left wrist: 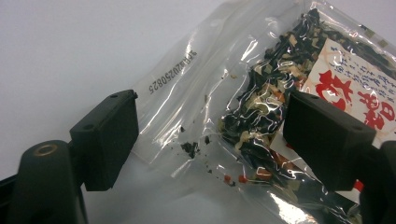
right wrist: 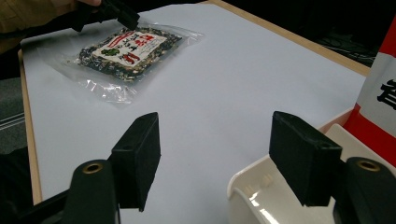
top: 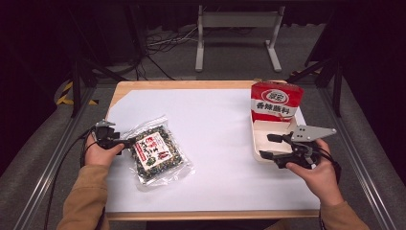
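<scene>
Near the tabletop's (top: 215,124) left edge, the left hand-held gripper (top: 128,142) straddles the clear packet of dried mix (top: 157,152), jaws spread, seemingly not yet pinching. Near the right edge, the right hand-held gripper (top: 270,146) hangs spread at the white tray (top: 268,128).

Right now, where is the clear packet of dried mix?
In the high view the clear packet lies flat at the table's left, its corner between the left gripper's open jaws.

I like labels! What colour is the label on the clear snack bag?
White label with red writing, left gripper view.
</scene>
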Demonstrator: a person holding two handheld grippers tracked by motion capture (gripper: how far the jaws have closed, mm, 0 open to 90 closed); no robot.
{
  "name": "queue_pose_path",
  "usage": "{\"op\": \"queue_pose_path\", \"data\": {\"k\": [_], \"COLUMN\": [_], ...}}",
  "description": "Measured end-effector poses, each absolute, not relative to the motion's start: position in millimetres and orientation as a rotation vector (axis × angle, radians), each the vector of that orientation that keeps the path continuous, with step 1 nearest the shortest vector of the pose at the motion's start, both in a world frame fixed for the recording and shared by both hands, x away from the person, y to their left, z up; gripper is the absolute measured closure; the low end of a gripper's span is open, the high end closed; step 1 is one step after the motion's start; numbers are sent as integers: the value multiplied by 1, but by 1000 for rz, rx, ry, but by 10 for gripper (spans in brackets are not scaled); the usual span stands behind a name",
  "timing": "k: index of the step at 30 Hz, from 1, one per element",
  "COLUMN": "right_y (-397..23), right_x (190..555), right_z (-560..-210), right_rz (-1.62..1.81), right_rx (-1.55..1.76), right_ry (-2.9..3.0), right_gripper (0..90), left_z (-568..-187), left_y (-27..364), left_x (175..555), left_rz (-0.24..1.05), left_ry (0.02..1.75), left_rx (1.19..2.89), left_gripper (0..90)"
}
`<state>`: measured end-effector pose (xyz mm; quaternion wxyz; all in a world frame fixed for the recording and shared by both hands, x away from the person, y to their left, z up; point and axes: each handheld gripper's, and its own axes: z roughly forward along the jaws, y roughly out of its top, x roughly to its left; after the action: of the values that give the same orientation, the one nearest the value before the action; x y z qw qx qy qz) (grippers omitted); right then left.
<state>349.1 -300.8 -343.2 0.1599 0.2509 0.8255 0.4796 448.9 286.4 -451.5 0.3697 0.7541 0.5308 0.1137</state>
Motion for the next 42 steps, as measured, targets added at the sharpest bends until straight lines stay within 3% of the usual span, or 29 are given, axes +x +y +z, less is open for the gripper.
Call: {"op": "queue_pose_path", "data": {"k": [10,11,15,21,37,42], "right_y": [-300,-300,-299,-294,-295,-295], "right_x": [349,349,350,350,347,347], "right_z": [-343,-343,-344,-344,-341,-342], "right_rz": [1378,1378,1380,1388,1401,1401], "right_rx": [715,715,716,700,689,688], "right_ry": [2360,2360,2363,2378,2371,2373], "right_gripper": [330,330,329,325,335,338], "left_z": [-449,-448,-449,-450,-453,-447], "left_y": [282,281,278,278,285,278], "left_x": [447,447,446,445,444,444], "left_rz": [281,269,256,277,168,214], "left_ry": [1379,1364,1377,1414,1464,1475], "left_rx": [1940,1945,1937,1908,1801,1847], "left_gripper": [317,475,495,600,779,808]}}
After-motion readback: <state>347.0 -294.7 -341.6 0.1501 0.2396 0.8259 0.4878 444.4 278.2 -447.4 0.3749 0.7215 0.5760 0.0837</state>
